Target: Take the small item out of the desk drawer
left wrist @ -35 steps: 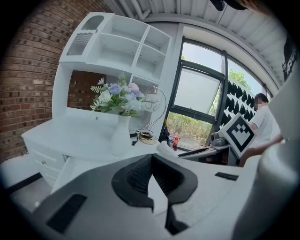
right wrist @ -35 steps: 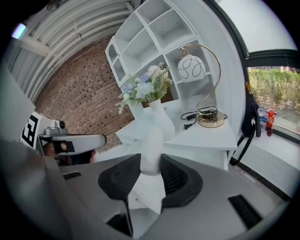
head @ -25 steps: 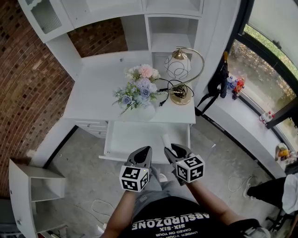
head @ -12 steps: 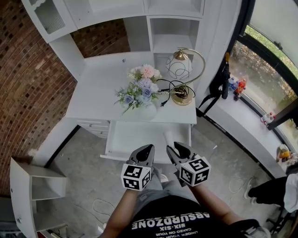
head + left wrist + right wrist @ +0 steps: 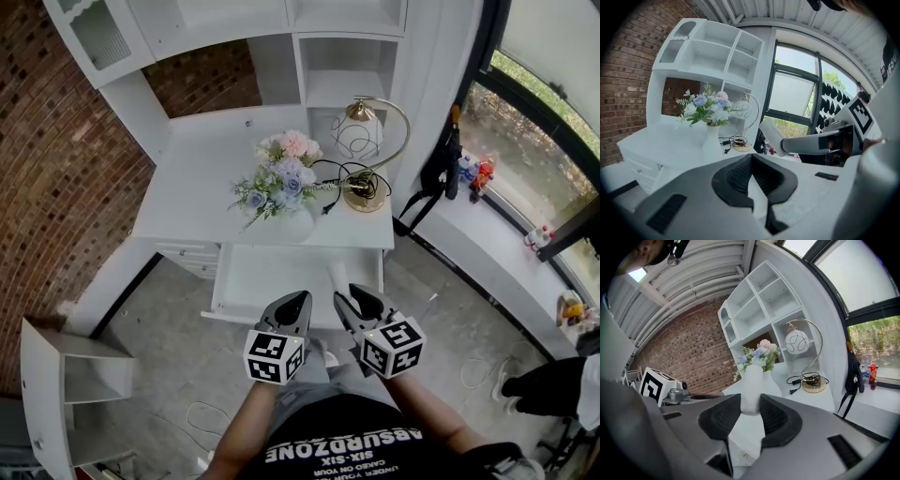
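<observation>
1. Grip status: the item (image 5: 335, 277), a small white tube-shaped piece, is clamped between the pads of the right gripper (image 5: 349, 298). The right gripper view shows both pads pressed against the sides of the item, with its free end standing out past the fingertips.
2. Position: in the head view the item lies over the right part of the open drawer (image 5: 267, 281). The left gripper view shows it held in the air against the window, touching nothing else. It is judged to be clear of the drawer floor, though the height above the drawer cannot be told.
3. Left gripper (image 5: 292, 302): the jaws are closed on each other with nothing between them. It hangs just beside the right gripper, near the drawer's front edge, and has no part in the grip.
4. Drawer: it is pulled fully out below the desk (image 5: 197, 197). The visible floor is bare white, and no other loose thing can be made out inside.
5. Surroundings: flowers (image 5: 281, 178) and a lamp (image 5: 364, 141) stand on the desk, well apart from both grippers.
6. Done, as judged: drawer opened, item gripped and lifted out.
7. Left, as judged: at most, carry the item fully away from the drawer and set it down. The task sentence names no place for it. The drawer is not yet closed, and the task does not ask for that.
</observation>
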A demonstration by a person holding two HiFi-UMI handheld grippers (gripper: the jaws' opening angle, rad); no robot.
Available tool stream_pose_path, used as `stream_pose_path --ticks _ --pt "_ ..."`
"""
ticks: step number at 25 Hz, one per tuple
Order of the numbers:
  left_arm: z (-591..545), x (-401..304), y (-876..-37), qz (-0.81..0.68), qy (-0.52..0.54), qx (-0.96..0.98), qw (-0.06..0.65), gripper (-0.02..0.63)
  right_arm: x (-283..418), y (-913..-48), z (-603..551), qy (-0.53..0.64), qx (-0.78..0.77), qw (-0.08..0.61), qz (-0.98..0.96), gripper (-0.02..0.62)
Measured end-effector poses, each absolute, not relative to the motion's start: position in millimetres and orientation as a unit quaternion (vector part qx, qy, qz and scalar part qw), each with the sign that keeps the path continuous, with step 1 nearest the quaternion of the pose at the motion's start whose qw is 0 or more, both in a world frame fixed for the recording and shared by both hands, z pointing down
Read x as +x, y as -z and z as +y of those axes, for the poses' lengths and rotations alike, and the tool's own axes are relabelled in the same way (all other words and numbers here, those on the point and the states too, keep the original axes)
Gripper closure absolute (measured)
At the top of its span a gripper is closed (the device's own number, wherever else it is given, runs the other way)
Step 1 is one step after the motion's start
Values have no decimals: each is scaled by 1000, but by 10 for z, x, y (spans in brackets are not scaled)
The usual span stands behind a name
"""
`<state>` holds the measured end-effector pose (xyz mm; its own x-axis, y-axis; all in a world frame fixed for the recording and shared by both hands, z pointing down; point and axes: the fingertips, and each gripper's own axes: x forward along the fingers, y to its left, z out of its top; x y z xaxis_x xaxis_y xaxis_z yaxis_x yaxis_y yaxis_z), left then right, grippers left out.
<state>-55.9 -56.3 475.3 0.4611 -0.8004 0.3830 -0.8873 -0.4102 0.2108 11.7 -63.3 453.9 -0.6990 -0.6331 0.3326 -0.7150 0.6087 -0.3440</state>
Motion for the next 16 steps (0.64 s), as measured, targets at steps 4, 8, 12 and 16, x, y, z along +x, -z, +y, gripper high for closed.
stream_pose_path --ticks 4,8,12,16 --pt "-544 -539 -4753 -506 -115 832 196 603 135 -4550 -616 -235 378 90 -891 471" --pt "-520 -549 -4771 -507 -116 831 197 603 134 -4586 -596 -238 377 94 -890 471" --pt "-511 -573 -4774 -508 -115 831 198 603 112 -4598 -582 -236 376 97 -891 471" --pt "-510 -574 -4764 -505 -115 832 197 603 102 -4604 -572 -232 377 103 -891 471"
